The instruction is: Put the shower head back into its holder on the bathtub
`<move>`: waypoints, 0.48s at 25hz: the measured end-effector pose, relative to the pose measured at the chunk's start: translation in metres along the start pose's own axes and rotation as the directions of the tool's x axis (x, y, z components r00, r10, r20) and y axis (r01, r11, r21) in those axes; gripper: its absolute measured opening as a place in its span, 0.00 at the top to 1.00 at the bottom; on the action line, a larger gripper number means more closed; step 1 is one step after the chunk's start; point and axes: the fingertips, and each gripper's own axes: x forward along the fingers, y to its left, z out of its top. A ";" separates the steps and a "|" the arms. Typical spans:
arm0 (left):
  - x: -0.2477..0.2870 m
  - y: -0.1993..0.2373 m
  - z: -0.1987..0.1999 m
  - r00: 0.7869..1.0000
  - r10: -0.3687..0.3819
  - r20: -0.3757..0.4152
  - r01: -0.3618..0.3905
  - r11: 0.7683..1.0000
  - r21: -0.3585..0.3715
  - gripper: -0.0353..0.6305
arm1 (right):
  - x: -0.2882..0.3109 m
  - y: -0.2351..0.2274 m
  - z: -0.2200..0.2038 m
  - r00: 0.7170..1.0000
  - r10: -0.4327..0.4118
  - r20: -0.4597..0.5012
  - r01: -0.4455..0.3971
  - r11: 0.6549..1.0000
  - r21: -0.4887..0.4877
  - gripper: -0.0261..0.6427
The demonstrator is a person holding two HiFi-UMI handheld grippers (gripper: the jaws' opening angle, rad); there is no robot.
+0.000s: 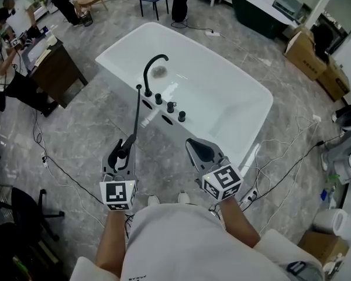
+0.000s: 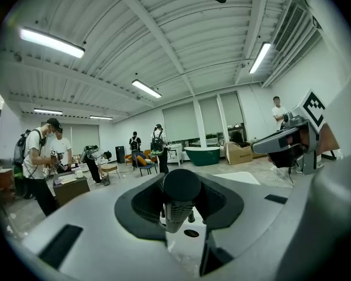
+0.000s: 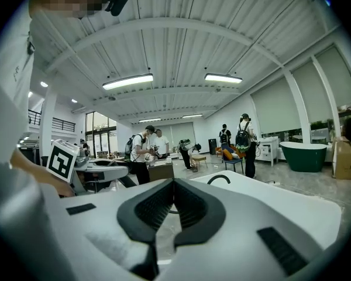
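A slim black shower head (image 1: 134,119) rises from my left gripper (image 1: 124,151), which is shut on its handle; the tip reaches the near rim of the white bathtub (image 1: 245,84). In the left gripper view the handle (image 2: 178,187) sits clamped between the dark pads of the left gripper (image 2: 178,196). On the tub's rim stand a black arched faucet (image 1: 152,69), three black knobs (image 1: 171,106) and a dark oval holder opening (image 1: 146,104). My right gripper (image 1: 200,151) hovers beside the left one, shut and holding nothing; its pads meet at the tips (image 3: 174,186). The faucet (image 3: 219,179) shows beyond them.
Cables (image 1: 281,168) trail over the grey floor to the right of the tub, and another (image 1: 58,168) to the left. A wooden desk (image 1: 55,69) with people stands at the far left. A dark green tub (image 1: 263,10) and cardboard boxes (image 1: 310,54) are at the back right.
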 end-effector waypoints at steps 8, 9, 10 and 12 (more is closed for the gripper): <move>0.006 -0.014 -0.001 0.999 0.038 -0.008 -0.038 0.999 -0.012 0.74 | 0.014 0.002 0.000 0.997 0.082 -0.006 -0.082 0.997 -0.005 0.93; 0.007 -0.016 -0.001 0.999 0.046 -0.007 -0.046 0.999 -0.013 0.74 | 0.015 0.002 0.001 0.996 0.090 -0.003 -0.090 0.996 -0.007 0.93; 0.008 -0.017 0.000 0.999 0.053 -0.005 -0.054 0.998 -0.016 0.74 | 0.015 0.001 0.002 0.995 0.099 0.000 -0.099 0.995 -0.009 0.93; 0.009 -0.019 0.000 0.998 0.067 -0.006 -0.068 0.997 -0.023 0.74 | 0.013 0.001 0.004 0.993 0.115 0.002 -0.115 0.993 -0.015 0.93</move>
